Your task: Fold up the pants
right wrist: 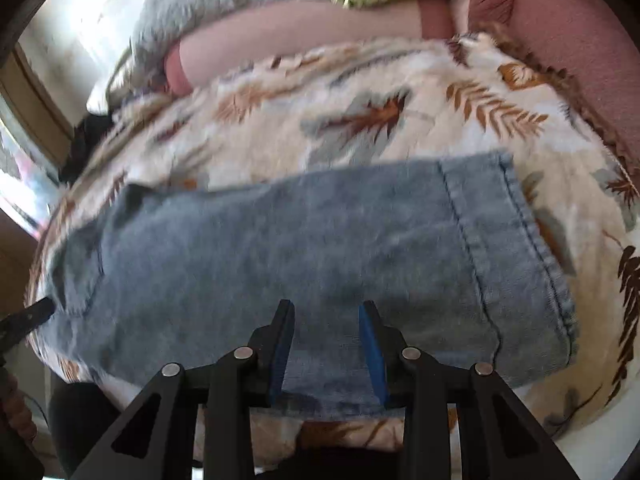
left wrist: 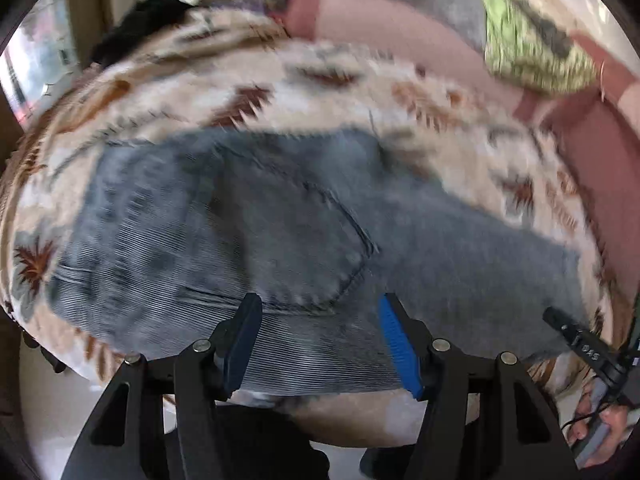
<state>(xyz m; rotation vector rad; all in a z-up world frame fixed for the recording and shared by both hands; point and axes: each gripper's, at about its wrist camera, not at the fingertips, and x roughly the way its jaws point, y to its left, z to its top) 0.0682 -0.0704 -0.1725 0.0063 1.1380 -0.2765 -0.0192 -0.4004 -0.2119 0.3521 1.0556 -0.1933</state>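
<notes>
Lying flat on a leaf-patterned blanket [right wrist: 360, 92] over a bed, the jeans [left wrist: 248, 220] run crosswise to both sets of fingers, just ahead and below them. The left gripper [left wrist: 320, 312] hangs above the pocket and waistband end, fingers moderately parted and empty. The right gripper [right wrist: 325, 322] hovers over the hem end, fingers narrowly parted, also empty. Both tilt steeply downward, seemingly poised to pinch the near edge.
</notes>
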